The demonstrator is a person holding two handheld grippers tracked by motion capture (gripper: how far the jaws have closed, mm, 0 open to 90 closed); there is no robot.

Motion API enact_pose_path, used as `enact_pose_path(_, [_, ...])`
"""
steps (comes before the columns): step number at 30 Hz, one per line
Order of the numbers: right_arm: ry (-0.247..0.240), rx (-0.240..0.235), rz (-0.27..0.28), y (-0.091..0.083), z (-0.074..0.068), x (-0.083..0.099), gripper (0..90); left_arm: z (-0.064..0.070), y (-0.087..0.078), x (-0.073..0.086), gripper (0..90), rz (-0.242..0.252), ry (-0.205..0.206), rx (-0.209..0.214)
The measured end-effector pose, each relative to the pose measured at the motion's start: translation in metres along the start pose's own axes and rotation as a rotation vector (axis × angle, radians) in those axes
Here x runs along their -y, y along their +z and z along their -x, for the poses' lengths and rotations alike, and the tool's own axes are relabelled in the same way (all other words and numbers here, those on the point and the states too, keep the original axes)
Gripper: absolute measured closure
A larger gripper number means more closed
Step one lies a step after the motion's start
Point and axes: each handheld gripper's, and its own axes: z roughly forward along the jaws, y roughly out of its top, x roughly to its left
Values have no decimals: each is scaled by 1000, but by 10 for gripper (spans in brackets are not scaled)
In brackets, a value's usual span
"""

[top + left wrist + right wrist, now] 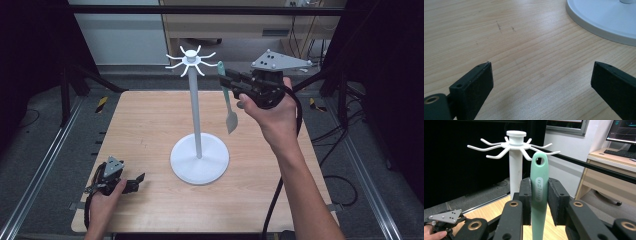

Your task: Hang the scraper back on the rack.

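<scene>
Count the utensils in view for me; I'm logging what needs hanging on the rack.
1. A green utensil is clamped upright in the right gripper, its hanging hole close to a hook of the white rack. The left gripper rests open on the table.

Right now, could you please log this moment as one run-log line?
right claw: shut on mint-green plastic spatula, raised beside white hook stand | left claw: open, low over wooden table

Lab: rig w/ rails, cables, desk monitor
</scene>
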Motion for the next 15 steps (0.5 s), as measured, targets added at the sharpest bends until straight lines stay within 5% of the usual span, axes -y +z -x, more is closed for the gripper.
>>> enact_pose_path(15, [-2,-15,-1,1,-1,-2,742,0,0,0,37,0,0,0])
